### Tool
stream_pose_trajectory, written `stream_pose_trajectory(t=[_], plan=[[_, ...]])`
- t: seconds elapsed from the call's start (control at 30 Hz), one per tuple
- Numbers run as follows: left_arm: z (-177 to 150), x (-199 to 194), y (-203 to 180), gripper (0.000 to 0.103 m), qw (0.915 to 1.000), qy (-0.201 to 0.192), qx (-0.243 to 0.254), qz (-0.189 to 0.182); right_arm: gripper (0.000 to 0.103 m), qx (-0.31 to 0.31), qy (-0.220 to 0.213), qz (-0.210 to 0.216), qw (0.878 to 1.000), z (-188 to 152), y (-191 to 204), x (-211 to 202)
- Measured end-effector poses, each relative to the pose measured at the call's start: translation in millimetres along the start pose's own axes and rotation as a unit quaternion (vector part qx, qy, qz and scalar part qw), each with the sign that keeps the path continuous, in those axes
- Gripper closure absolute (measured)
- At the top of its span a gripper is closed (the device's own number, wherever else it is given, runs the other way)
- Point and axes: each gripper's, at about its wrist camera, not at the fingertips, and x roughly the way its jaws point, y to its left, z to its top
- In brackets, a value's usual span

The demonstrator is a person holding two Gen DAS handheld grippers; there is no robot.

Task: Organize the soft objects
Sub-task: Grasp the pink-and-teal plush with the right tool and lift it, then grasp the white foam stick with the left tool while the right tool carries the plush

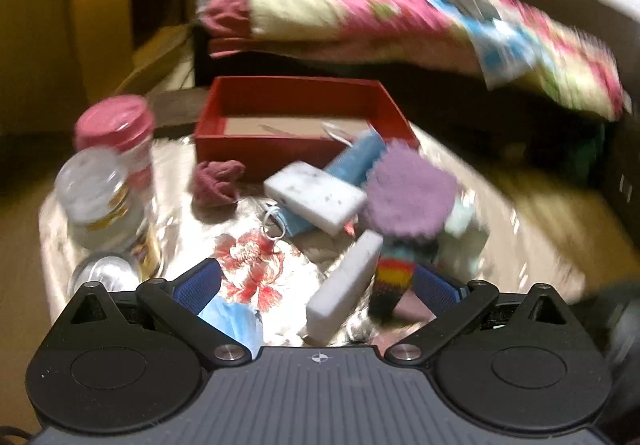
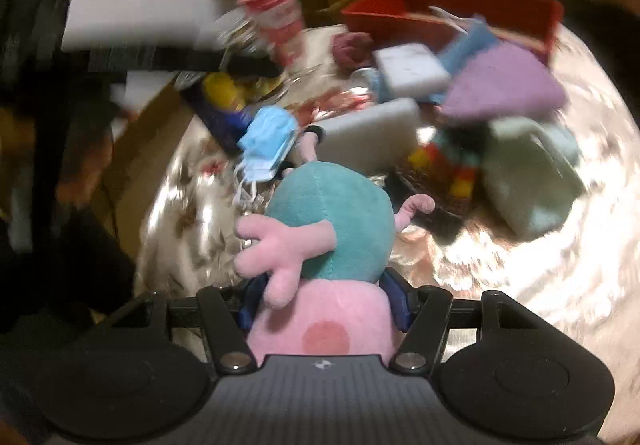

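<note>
At the far left of the tabletop (image 1: 192, 169), a pink-capped jar (image 1: 120, 133) and a clear bottle (image 1: 100, 201) are standing close together, with a can top (image 1: 106, 273) showing nearer. A crumpled maroon cloth (image 1: 218, 183) is lying just in front of the red box (image 1: 300, 117), which is sitting at the far side and holding almost nothing. The left claw (image 1: 316, 285) is hovering low with its blue pads (image 1: 198, 285) spread wide apart, gripping nothing; a blue face mask (image 1: 234, 321) is lying beside its left finger and a white sponge block (image 1: 344, 293) between the two. A second white block (image 1: 316, 201), a blue cloth (image 1: 356, 157), a purple round pad (image 1: 412, 197) and a striped knit piece (image 1: 394, 277) are crowding the middle. To the right, the right claw (image 2: 324, 309) is clamped on the pink-and-teal plush toy (image 2: 328, 229), holding it above the near edge of the tabletop.

Risk, as judged: the plush is being held by its soft head, so it could slip or swing into the pile, and a wide sweep toward the box could topple the upright jar and bottle. Both views are smeared by motion.

The jar and bottle labels are too blurred to read; no other writing is legible.
</note>
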Motion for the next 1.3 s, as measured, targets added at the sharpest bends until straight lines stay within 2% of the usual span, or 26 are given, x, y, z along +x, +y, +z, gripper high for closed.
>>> stream_pose_trajectory(t=[0.1,0.17,0.23,0.37,0.43,0.5,0.57,0.63,0.67,0.73,0.93,1.3], plan=[[-4.3,15.4,-15.2,0.006,0.998,0.006,0.059,0.021,0.065,0.085,-0.05,-0.035,0.995,5.8,-35.2,-24.3],[-6.1,23.5,-22.2,0.006,0.9965,0.007,0.083,0.009,0.065,0.142,-0.093,-0.049,0.984,5.6,-60.1,-40.0],[-6.0,38.9,-31.2,0.006,0.9928,0.024,0.117,-0.007,0.065,0.171,-0.117,-0.054,0.977,6.2,-75.6,-45.0],[-13.8,74.5,-46.1,0.008,0.985,0.082,0.151,-0.019,0.065,0.202,-0.112,-0.048,0.972,9.7,-87.7,-39.5],[-13.8,86.3,-51.0,0.014,0.9834,0.1,0.15,-0.022,0.064,0.201,-0.11,-0.04,0.973,12.0,-90.7,-37.6],[-12.4,91.1,-54.4,0.019,0.9825,0.098,0.158,-0.01,0.064,0.197,-0.11,-0.039,0.974,14.3,-92.6,-36.0],[-11.3,91.9,-56.0,0.038,0.9822,0.09,0.165,0.005,0.064,0.197,-0.111,-0.033,0.974,11.9,-91.4,-30.7],[-10.3,97.4,-49.4,0.081,0.983,0.111,0.146,-0.001,0.064,0.195,-0.116,-0.027,0.973,10.6,-92.1,-32.3],[-11.4,100.5,-42.2,0.081,0.9843,0.128,0.121,-0.012,0.064,0.193,-0.117,-0.027,0.974,10.1,-91.7,-33.5],[-12.0,98.2,-32.7,0.082,0.9884,0.121,0.09,-0.017,0.064,0.191,-0.12,-0.029,0.974,10.2,-91.2,-35.1],[-9.4,93.1,-21.9,0.084,0.9904,0.128,0.05,-0.015,0.064,0.17,-0.125,-0.035,0.977,14.0,-80.2,-34.6],[4.1,64.6,-21.2,0.085,0.9957,0.086,0.033,0.008,0.064,0.107,-0.118,-0.062,0.985,27.5,-49.2,-16.9]])
